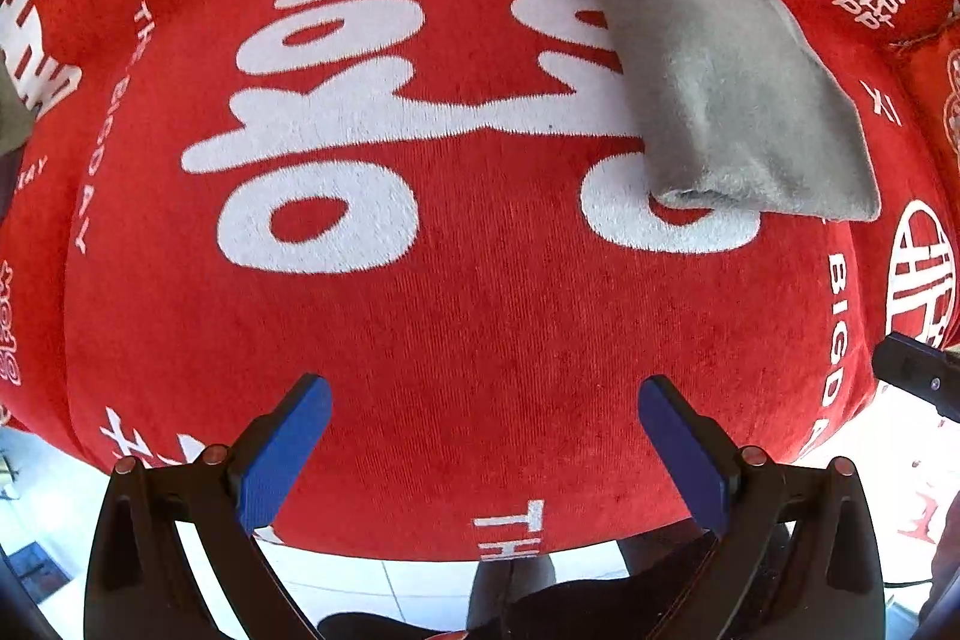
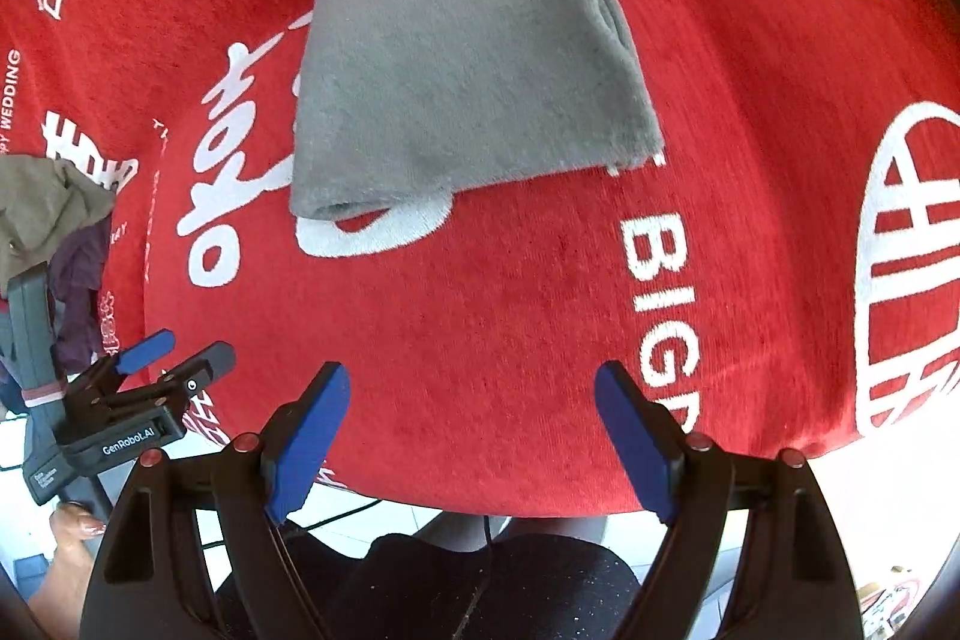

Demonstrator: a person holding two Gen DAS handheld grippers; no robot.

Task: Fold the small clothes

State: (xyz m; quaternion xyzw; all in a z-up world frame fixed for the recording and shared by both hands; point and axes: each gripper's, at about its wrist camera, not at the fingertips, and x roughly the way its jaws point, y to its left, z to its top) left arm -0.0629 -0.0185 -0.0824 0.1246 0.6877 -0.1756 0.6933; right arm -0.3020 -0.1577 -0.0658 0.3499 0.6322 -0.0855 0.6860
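Grey garment [image 2: 468,64] lies folded on the red tabletop cover [image 2: 480,340]; we hold left gripper [image 1: 485,451] and right gripper [image 2: 474,439] apart, empty, well back, judging this fold done

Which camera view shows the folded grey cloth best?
The right wrist view: the folded grey cloth lies near the centre, whole, with its layered edges visible. The left wrist view shows it at the upper right, slanted and stretched by the lens.
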